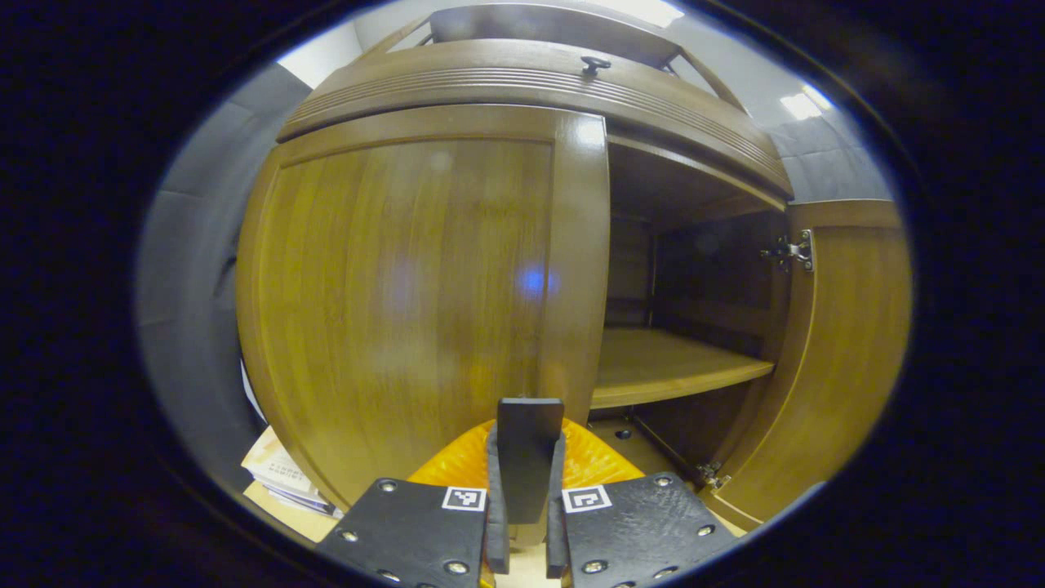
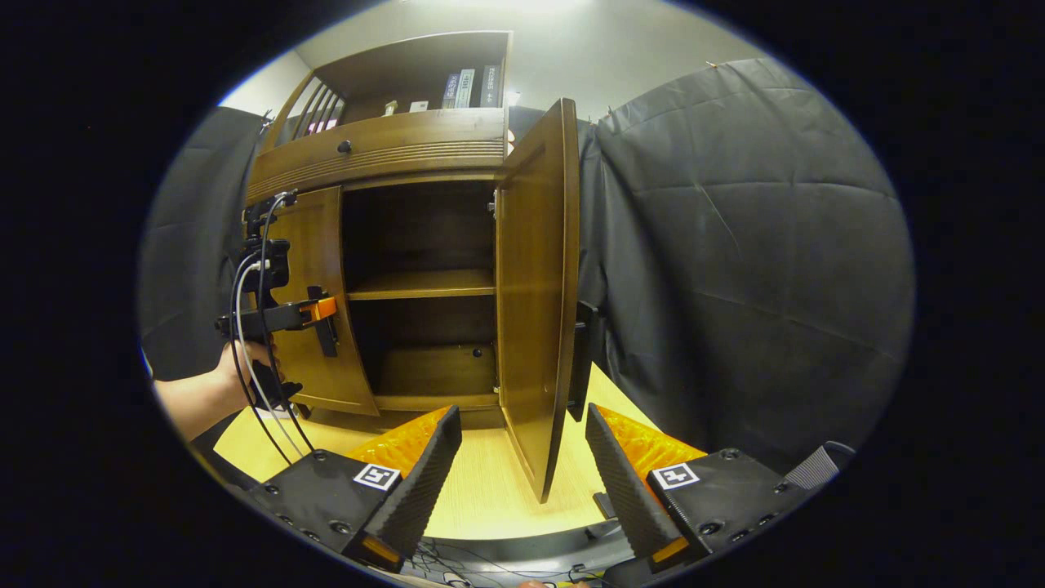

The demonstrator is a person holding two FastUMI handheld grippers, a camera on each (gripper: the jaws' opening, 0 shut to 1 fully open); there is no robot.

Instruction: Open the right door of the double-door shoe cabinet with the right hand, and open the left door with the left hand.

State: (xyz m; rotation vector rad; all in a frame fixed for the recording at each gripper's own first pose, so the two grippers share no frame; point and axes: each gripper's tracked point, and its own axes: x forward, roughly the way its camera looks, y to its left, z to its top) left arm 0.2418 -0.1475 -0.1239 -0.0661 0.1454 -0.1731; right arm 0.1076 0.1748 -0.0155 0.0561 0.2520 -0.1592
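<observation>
Presently: left door [image 1: 408,302] of the shoe cabinet [image 2: 392,147], closed; its dark handle [image 1: 529,457] is pinched between both fingers of the left gripper [image 1: 526,490], which a hand [image 2: 245,367] holds. Middle: open compartment, one shelf [image 2: 420,283]. Right door [image 2: 535,286], swung wide open, its edge between the spread fingers of the right gripper [image 2: 522,457], touching neither. Cabinet stands on a light table [image 2: 482,490].

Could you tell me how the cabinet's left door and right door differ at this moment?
The right door is swung wide open, baring the shelf; the left door is shut or nearly so. The left gripper is shut on the left door's handle; the right gripper is open, off the right door. Both are brown wood.
</observation>
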